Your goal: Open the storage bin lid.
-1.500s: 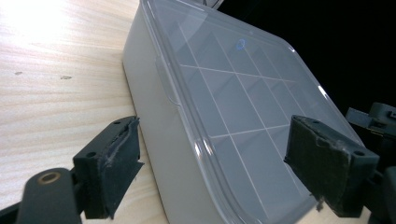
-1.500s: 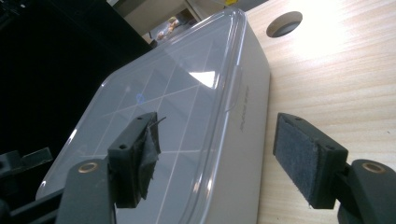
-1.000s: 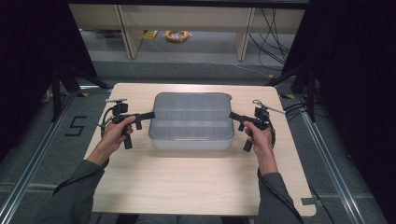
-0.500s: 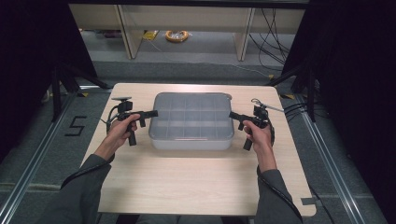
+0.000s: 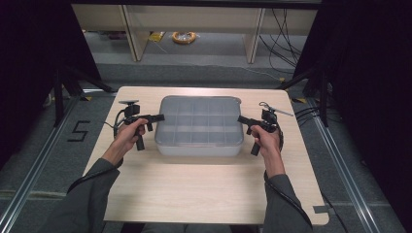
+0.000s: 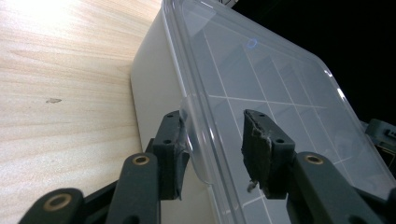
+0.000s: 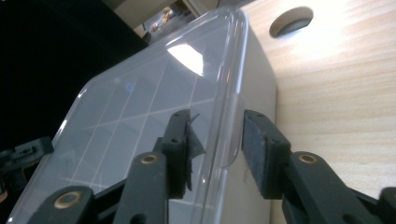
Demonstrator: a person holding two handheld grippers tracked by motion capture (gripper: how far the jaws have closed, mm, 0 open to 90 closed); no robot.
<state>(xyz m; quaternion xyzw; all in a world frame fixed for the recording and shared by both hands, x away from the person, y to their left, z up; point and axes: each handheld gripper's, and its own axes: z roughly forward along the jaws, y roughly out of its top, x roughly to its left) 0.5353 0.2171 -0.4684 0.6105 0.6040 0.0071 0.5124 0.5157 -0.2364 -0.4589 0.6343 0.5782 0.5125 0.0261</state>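
**Lidded box flanked by both grippers**

A compartment box (image 5: 199, 127) with a clear lid (image 6: 261, 84) is set on the middle of the wooden surface (image 5: 194, 189). The left gripper (image 5: 158, 117) is held at the box's left end, the right gripper (image 5: 241, 119) at its right end. The fingers of each have just been closing about a small tab on the lid's rim. On each side one finger (image 6: 170, 149) is seen against the tab, while the other finger (image 6: 257, 149) is kept apart from it, so neither grip is closed yet.
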